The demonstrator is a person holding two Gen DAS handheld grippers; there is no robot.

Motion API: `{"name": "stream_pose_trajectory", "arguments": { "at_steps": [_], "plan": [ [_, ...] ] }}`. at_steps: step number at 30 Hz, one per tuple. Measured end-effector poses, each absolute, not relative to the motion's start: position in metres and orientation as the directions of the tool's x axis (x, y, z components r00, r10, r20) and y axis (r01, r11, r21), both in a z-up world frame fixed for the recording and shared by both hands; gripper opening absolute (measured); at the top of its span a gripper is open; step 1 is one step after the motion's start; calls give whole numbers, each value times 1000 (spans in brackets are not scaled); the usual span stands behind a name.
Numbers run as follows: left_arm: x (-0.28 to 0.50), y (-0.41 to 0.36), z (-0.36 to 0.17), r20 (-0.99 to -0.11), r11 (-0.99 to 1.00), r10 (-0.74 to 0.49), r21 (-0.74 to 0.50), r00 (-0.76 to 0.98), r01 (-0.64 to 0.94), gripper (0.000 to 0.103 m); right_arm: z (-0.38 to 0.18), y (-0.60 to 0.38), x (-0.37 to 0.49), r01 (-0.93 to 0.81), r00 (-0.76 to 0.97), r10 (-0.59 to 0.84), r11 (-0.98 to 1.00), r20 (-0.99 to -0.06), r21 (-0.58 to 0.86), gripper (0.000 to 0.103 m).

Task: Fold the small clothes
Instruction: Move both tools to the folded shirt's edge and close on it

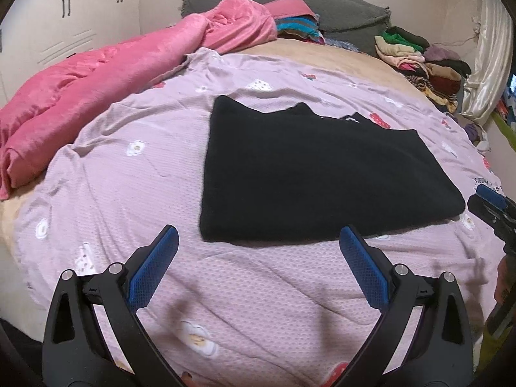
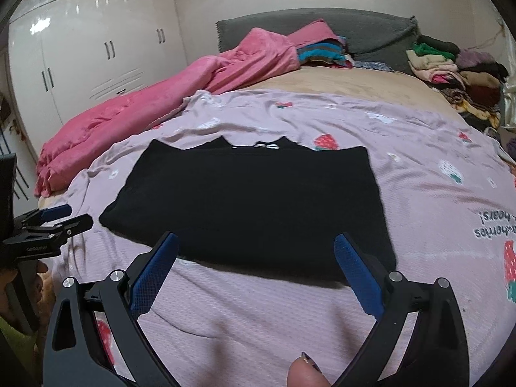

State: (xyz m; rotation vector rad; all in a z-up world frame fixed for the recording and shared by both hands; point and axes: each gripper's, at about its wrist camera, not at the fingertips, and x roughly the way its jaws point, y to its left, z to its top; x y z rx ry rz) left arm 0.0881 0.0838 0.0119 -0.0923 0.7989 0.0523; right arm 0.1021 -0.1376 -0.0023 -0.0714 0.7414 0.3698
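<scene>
My left gripper (image 1: pixel 258 242) and right gripper (image 2: pixel 256 248), jaws released, face the folded black knit garment (image 1: pixel 309 171); its long side runs across, nearer my right.

White lettering (image 2: pixel 258 145) beyond the right gripper (image 2: pixel 254 242) is peeking out, mostly lying under the black garment's (image 2: pixel 245 200) folded layer — unreadable. The left gripper (image 2: pixel 64 216) is running off-frame leftward.
</scene>
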Motion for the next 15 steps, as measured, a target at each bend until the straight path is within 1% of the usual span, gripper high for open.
{"name": "stream_pose_trajectory", "arguments": {
  "at_steps": [8,15],
  "plan": [
    [87,104,11,-712,989,27,-83,701,-122,93,-6,-98,101,-433,642,341,900,-687,42,97],
    [90,128,7,-717,975,12,-148,697,-168,93,-15,-60,99,-512,603,373,859,-705,17,97]
  ]
}}
